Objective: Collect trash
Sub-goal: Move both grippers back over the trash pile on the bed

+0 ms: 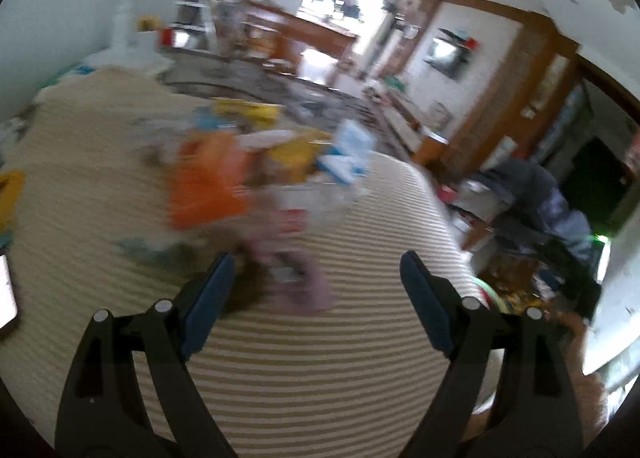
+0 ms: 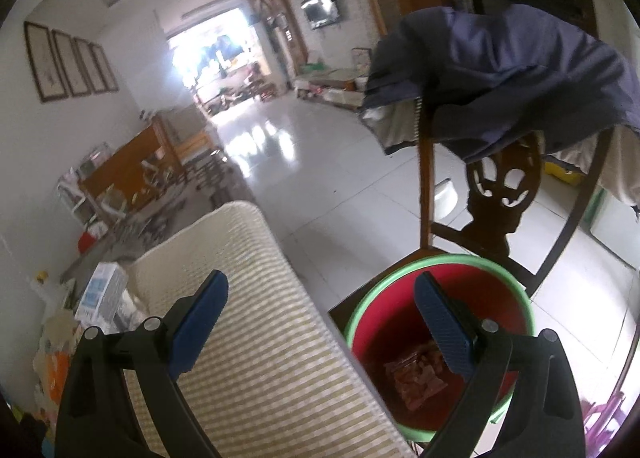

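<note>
A blurred heap of trash lies on the striped mat (image 1: 304,370): an orange wrapper (image 1: 204,185), yellow packets (image 1: 288,153), a blue-white pack (image 1: 348,153) and a pinkish wrapper (image 1: 296,278). My left gripper (image 1: 316,262) hangs open over the mat, just short of the pinkish wrapper, with nothing between its fingers. My right gripper (image 2: 320,282) is open and empty, straddling the mat's edge (image 2: 256,338) and a red basin with a green rim (image 2: 400,322). A reddish wrapper (image 2: 416,378) lies in the basin's bottom.
A wooden chair (image 2: 496,193) draped with dark blue clothing (image 2: 512,69) stands behind the basin. Shiny white floor tiles (image 2: 320,177) stretch beyond. The basin's green rim (image 1: 488,290) peeks past the mat's right edge. Shelves and a cluttered cabinet (image 2: 120,177) line the left wall.
</note>
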